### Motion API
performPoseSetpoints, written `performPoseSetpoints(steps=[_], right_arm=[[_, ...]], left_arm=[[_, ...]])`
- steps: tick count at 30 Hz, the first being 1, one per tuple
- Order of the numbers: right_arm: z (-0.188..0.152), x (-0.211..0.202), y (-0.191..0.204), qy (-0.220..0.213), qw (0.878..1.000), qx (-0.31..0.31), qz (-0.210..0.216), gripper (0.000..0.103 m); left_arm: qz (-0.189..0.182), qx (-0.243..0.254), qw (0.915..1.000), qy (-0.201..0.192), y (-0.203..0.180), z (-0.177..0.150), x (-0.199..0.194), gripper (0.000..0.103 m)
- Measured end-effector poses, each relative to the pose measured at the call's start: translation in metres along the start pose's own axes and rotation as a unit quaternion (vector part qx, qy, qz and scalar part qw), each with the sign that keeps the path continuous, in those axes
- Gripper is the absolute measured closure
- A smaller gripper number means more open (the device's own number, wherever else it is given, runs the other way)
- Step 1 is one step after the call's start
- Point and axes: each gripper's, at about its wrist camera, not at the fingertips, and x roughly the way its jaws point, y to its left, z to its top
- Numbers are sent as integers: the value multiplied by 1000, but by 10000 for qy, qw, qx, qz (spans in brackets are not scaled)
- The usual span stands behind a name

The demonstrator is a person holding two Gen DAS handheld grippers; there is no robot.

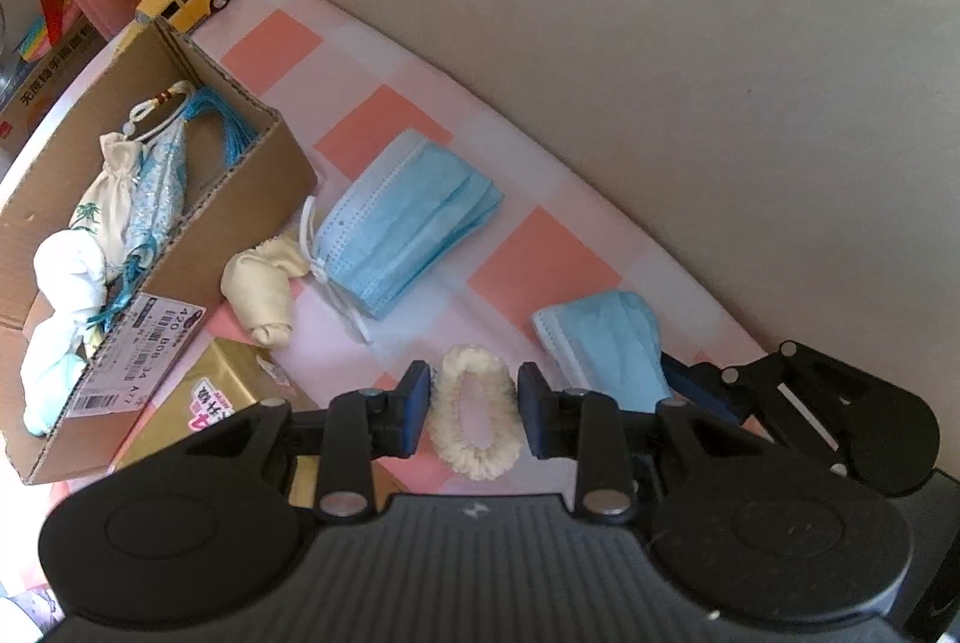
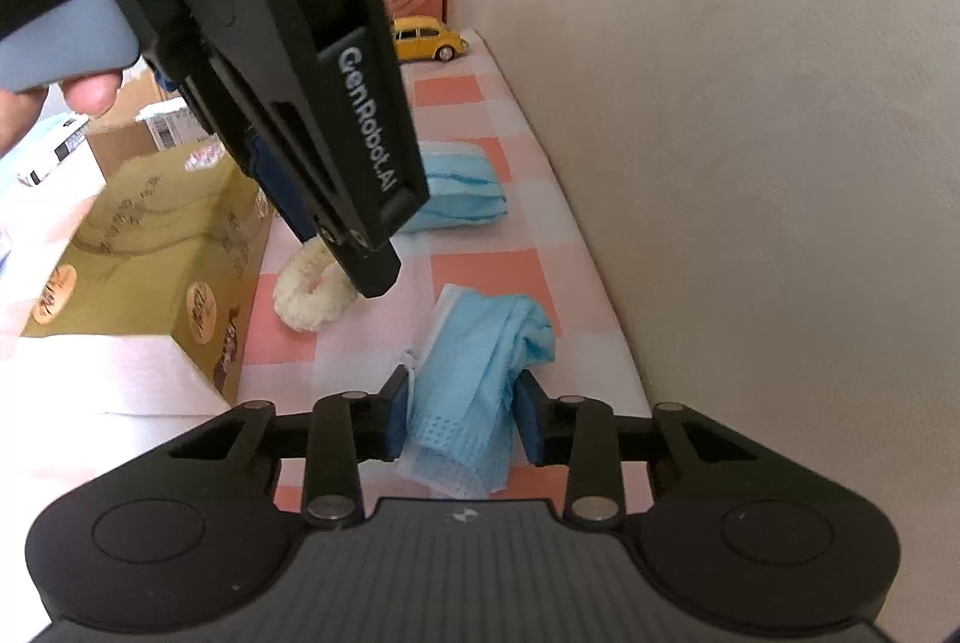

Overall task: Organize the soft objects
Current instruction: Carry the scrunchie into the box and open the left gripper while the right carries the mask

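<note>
The left gripper [image 1: 474,406] stands spread around a fluffy cream fabric scrunchie [image 1: 475,412] lying on the pink-and-white checked tablecloth [image 1: 540,247], its pads not touching it. Beside it, the right gripper [image 2: 462,424] pinches a crumpled light-blue disposable face mask [image 2: 480,373], near the wall [image 2: 750,163].

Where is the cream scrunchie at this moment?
In the left wrist view the cream scrunchie lies on the checked cloth between the open fingers of the left gripper, with a crumpled blue mask to its right.
</note>
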Motion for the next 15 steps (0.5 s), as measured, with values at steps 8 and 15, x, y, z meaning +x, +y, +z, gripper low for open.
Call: performPoseSetpoints(steps=[8,15], right_arm=[[6,-27,-4,-256,9997,0,5,64],[9,-51,-3,-447,9990,-39,63,64]], left_arm=[[-31,-93,9993,-357,7,-4,-38,73],[50,-260,9971,-707,26,-12,-78,73]])
